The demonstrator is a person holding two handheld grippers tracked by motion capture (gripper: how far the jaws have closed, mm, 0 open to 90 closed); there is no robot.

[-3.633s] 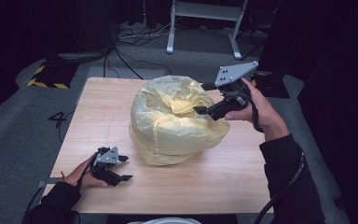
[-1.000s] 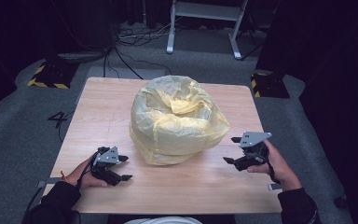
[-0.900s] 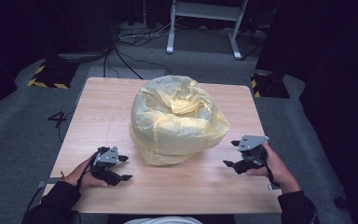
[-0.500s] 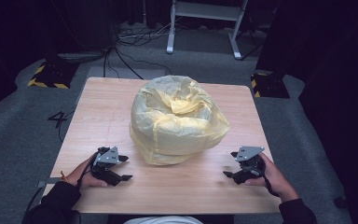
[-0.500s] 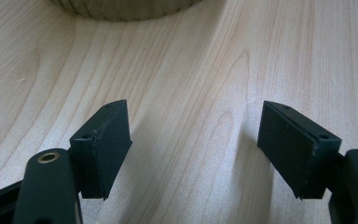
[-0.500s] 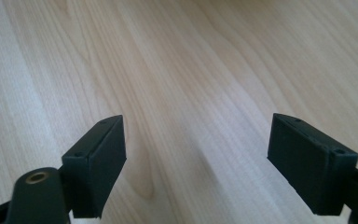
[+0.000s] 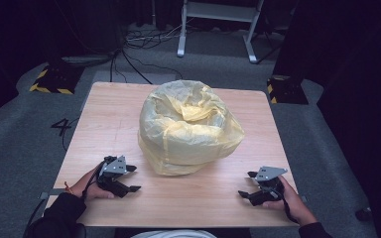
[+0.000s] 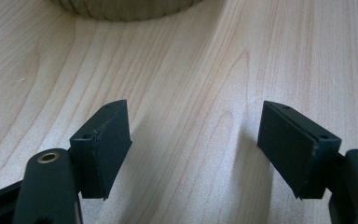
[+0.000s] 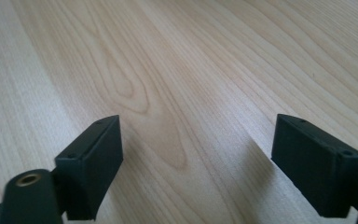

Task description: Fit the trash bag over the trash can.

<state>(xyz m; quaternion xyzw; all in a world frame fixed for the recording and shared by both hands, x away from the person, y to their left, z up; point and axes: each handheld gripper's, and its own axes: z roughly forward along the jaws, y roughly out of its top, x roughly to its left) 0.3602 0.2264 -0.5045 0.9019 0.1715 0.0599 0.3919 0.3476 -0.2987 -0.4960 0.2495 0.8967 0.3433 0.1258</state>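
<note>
Yellow bag (image 7: 188, 126) sits mid-table, slightly toward 12 o'clock of centre, mouth up and sagging inward, plastic crumpled. It rests directly on the wooden table (image 7: 114, 106); nothing is touching it.

Left gripper (image 7: 133, 178) is at 7 o'clock on the table, held low in the person's left hand (image 7: 92, 186). Jaws spread wide, nothing between them. In the left gripper view the gripper (image 8: 196, 144) shows bare wood grain between the two pads, with the bag's lower edge (image 8: 126, 8) at 12 o'clock of that frame, well apart from the jaw tips. In the high view, the bag lies at roughly 2 o'clock from this gripper, near but not touching.

Right gripper (image 7: 247, 184) is at 5 o'clock on the table, held low in the right hand (image 7: 290, 198), grey plate (image 7: 270, 172) on top. Jaws also released, wide gap, empty. The right gripper view has the gripper (image 9: 196, 156) looking along plain tabletop. The bag lies at about 10 o'clock from it, clearly apart.

Both grippers are near the table's 6 o'clock edge, one either side of the bag.

Floor beyond the table at 12 o'clock: loose cables (image 7: 139, 42) and a white stand base (image 7: 218, 29).
</note>
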